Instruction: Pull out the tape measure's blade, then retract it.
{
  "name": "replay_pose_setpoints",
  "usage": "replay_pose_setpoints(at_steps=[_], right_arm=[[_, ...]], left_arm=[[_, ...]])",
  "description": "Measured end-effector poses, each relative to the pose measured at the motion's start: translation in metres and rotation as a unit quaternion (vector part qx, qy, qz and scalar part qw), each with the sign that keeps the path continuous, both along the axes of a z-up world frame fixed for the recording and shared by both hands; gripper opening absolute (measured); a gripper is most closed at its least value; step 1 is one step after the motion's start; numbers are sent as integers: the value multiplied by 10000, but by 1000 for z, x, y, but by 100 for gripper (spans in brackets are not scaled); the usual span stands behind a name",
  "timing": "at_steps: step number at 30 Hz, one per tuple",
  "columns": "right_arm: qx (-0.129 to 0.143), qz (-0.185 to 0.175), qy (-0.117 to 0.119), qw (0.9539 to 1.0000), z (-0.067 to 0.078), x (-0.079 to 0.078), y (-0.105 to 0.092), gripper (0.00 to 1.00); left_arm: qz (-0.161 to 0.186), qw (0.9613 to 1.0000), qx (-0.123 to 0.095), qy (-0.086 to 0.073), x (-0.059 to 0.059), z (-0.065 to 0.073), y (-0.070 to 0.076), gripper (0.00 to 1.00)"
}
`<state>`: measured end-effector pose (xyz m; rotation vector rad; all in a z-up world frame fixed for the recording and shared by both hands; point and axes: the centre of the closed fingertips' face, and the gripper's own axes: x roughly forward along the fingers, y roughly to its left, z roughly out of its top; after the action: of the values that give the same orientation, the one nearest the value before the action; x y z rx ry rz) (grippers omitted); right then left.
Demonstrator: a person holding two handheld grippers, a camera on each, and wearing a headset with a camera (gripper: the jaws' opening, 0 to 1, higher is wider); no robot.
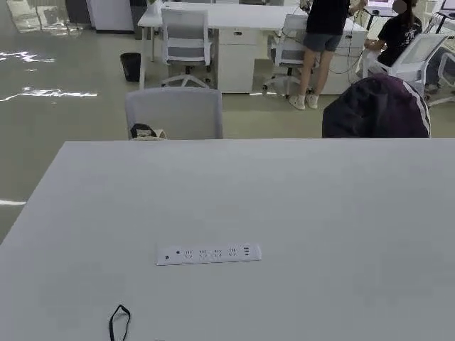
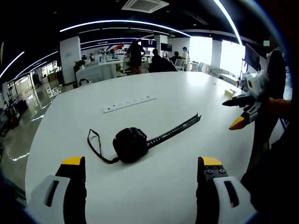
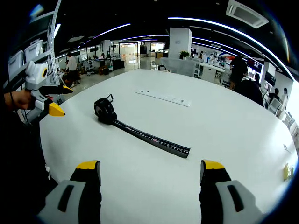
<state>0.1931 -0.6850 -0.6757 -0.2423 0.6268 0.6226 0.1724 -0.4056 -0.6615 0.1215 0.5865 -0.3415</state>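
A black tape measure (image 2: 132,143) lies on the white table (image 2: 187,186) with its dark blade (image 2: 175,130) pulled out flat and its wrist strap (image 2: 96,145) looped beside it. My left gripper (image 2: 142,162) is open just short of the case and holds nothing. From the other side I see the case (image 3: 105,110) and the blade (image 3: 152,138), whose tip points toward my open, empty right gripper (image 3: 149,164). Each gripper appears in the other's view, the right (image 2: 243,112) and the left (image 3: 49,100), both held above the table. The head view catches the strap (image 1: 119,323) at its bottom edge.
A white power strip (image 1: 208,253) lies on the table beyond the tape measure. Behind the far edge stand a grey chair (image 1: 174,112) and a dark chair back (image 1: 377,106). Further off are desks, chairs and people (image 1: 323,42).
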Motion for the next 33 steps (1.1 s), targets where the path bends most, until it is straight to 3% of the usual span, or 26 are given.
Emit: replay_pose_setpoints(at_steps=[4,12,22,28,30,33], right_arm=[[24,-38,-61,10000,2,1,5,89],[-60,0,-27,10000,-3,-6,8,89],[-60,-66,-15,10000,-4,-10,4,88],[-13,-128,-14,9999,-4,-8,1,88],[-1,-140,-21,9999,-4,-7,-1,88],[29,-150,22,9999,-3,-7,-1,88]], left_arm=[[180,9998,-79,-15,2,0,-1,99],[256,9996,33,-96,2,3,-2,99],[254,9993,12,257,-2,-3,-13,99],[412,9986,-68,340,2,-4,-15,99],[392,9982,-28,447,3,-8,-18,99],[422,9982,45,426,7,-7,-21,99]])
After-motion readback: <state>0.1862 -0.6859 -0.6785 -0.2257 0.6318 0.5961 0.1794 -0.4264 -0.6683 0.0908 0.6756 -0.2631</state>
